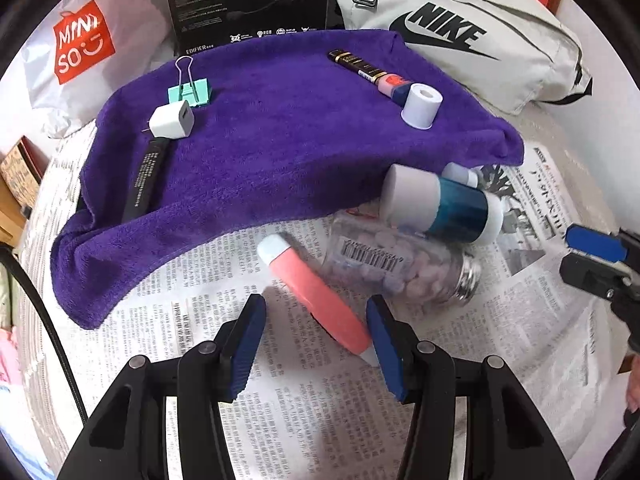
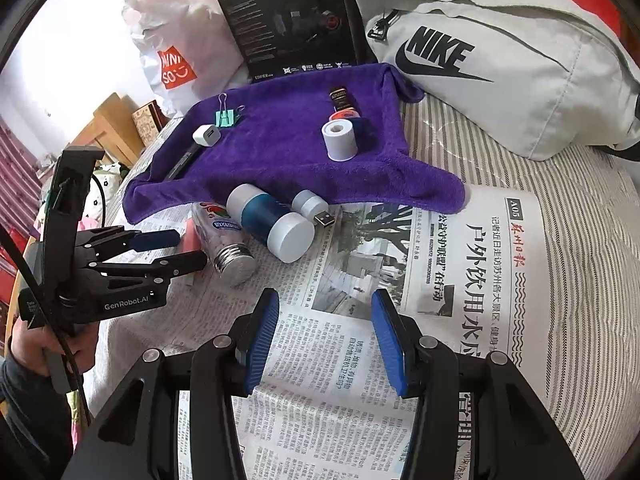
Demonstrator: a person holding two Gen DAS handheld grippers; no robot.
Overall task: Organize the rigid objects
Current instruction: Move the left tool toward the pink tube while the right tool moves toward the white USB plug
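Observation:
My left gripper (image 1: 315,308) is open, and its fingers straddle the near end of a pink tube (image 1: 316,288) lying on the newspaper (image 1: 208,280). Behind the tube lie a clear pill bottle (image 1: 384,268) and a teal bottle with white caps (image 1: 440,208). In the right wrist view the left gripper (image 2: 176,250) stands beside the pill bottle (image 2: 228,244). My right gripper (image 2: 326,304) is open over the newspaper (image 2: 340,360), with nothing between its fingers. The purple towel (image 1: 280,140) carries a white charger (image 1: 172,120), a binder clip (image 1: 188,92), a dark tube (image 1: 360,66) and a white cylinder (image 1: 420,106).
A small white USB device (image 2: 312,208) lies at the towel's front edge beside the teal bottle (image 2: 272,224). A black stick (image 1: 144,180) rests on the towel's left side. Behind stand a Nike bag (image 2: 500,68), a black box (image 2: 288,20) and a Miniso bag (image 2: 176,64).

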